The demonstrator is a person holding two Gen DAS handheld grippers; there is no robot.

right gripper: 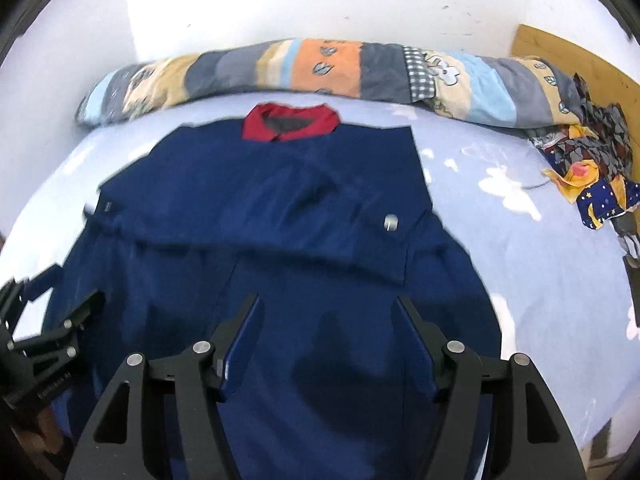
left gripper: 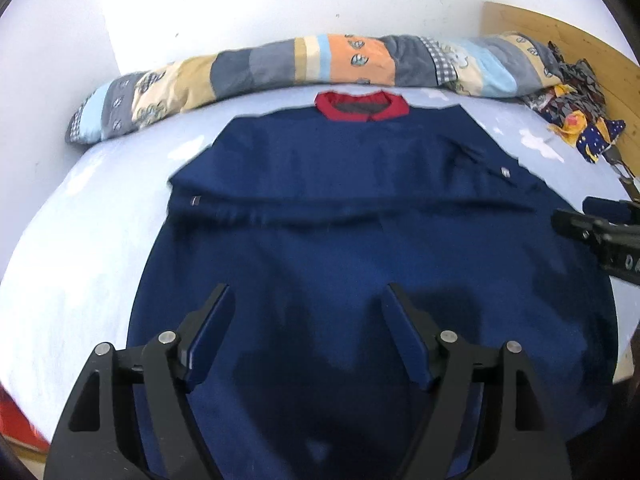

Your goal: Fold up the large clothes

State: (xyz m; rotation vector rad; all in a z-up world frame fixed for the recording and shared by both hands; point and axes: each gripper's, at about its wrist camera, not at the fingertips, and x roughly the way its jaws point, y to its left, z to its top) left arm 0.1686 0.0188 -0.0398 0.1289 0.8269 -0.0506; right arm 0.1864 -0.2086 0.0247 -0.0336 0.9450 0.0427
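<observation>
Lying flat on the pale blue bed (left gripper: 100, 248), the navy garment (left gripper: 340, 208) runs lengthwise away from both tools, its red collar (left gripper: 362, 107) at the far end by the patchwork quilt (left gripper: 280, 66) and its sleeves folded in across the chest. Its near hem sits directly under the left tool (left gripper: 306, 336) and the right tool (right gripper: 326, 344), the left one over the left half and the right one over the right half, so each is nearest its own corner. Both tilt steeply downward with jaws spread and nothing pinched between them.
</observation>
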